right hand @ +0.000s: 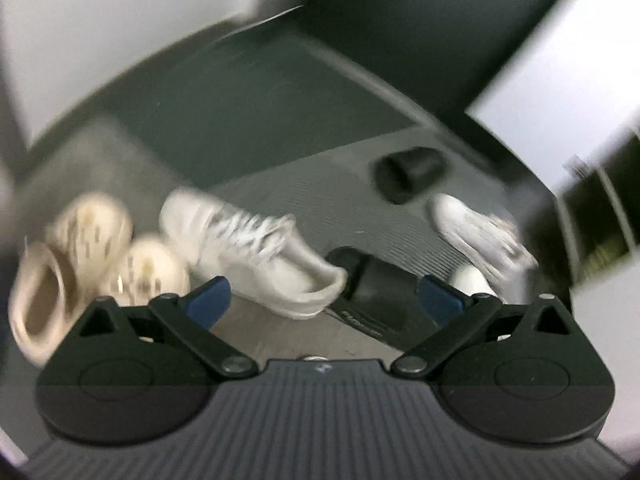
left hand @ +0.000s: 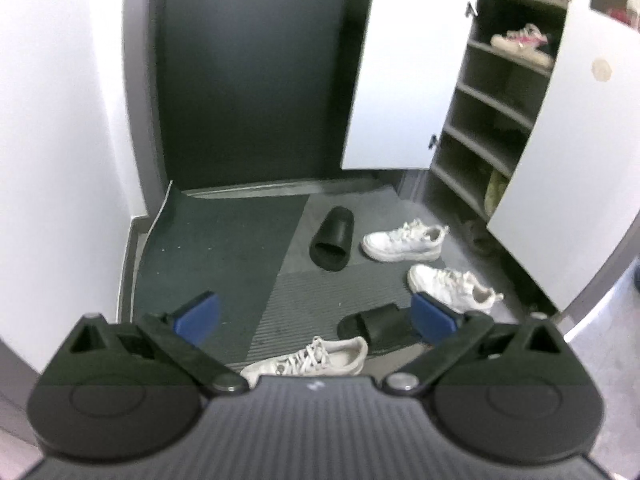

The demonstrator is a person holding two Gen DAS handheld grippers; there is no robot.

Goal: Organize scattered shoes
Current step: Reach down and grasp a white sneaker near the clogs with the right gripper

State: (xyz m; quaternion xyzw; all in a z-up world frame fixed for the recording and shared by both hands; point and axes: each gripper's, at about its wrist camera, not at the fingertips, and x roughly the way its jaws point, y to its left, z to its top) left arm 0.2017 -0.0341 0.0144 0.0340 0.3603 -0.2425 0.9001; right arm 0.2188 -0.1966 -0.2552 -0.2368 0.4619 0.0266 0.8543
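Shoes lie scattered on a dark doormat (left hand: 224, 248). In the left wrist view I see a black slide (left hand: 333, 243), two white sneakers (left hand: 404, 240) (left hand: 452, 286), another black slide (left hand: 376, 326) and a white sneaker (left hand: 312, 358) nearest me. My left gripper (left hand: 316, 314) is open and empty above them. The blurred right wrist view shows a white sneaker (right hand: 248, 248), a black slide (right hand: 372, 280), two cream clogs (right hand: 44, 296) (right hand: 94, 226), a far black slide (right hand: 408, 174) and another white sneaker (right hand: 480, 228). My right gripper (right hand: 324, 296) is open and empty over the sneaker and slide.
An open shoe cabinet (left hand: 492, 120) with several shelves stands at the right, its white doors (left hand: 404, 68) swung out. A pink-and-white pair (left hand: 520, 42) sits on an upper shelf. A dark entrance door (left hand: 256, 68) is behind the mat, a white wall (left hand: 52, 128) at the left.
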